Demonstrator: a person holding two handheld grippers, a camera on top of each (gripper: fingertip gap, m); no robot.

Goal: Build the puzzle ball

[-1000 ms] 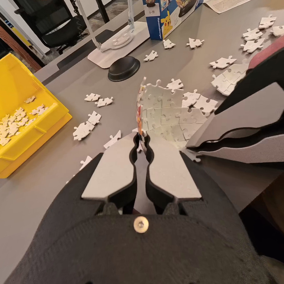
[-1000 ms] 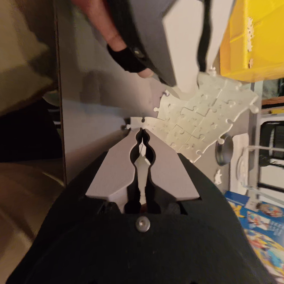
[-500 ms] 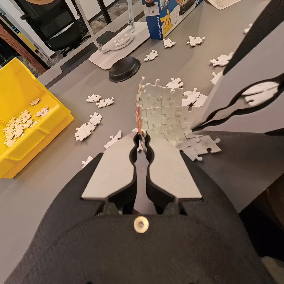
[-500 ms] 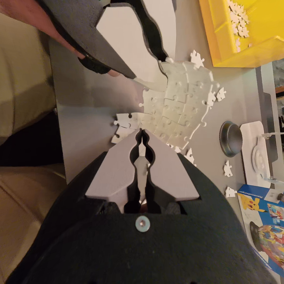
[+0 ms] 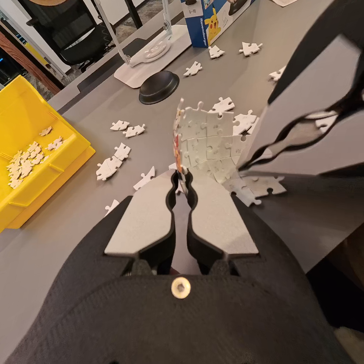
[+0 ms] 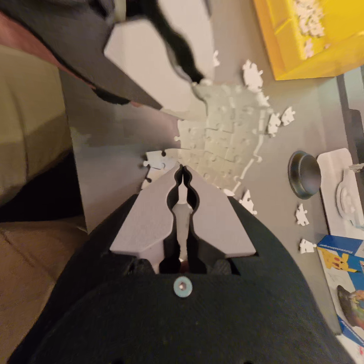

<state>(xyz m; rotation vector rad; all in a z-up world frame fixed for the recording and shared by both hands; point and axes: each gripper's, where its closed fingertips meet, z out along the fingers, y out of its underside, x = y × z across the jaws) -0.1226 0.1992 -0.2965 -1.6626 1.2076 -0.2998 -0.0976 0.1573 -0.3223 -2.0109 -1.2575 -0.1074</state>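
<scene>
Since half a second ago the right gripper (image 6: 182, 168) has tilted lower and closer in the left wrist view, while the curved panel of joined white puzzle pieces (image 5: 206, 145) has stayed where it was. That panel stands on edge above the smooth grey table (image 5: 78, 197), matte white inner face showing, a strip of coloured print along its left rim. The left gripper (image 5: 182, 174), with flat grey fingers and wavy black inner edges, is clenched on the panel's lower edge. The right gripper's fingertips meet at the panel's lower right corner, where flatter joined pieces (image 5: 258, 187) rest on the table; it is pinched onto that part of the panel. Loose white jigsaw pieces (image 5: 112, 164) lie scattered on the table. A glossy yellow plastic bin (image 5: 39, 141) at left holds more pieces. Beyond sit a round black dish-shaped base (image 5: 159, 87), a white stand with clear arms (image 5: 153, 53) and a blue printed cardboard box (image 5: 208, 21).
</scene>
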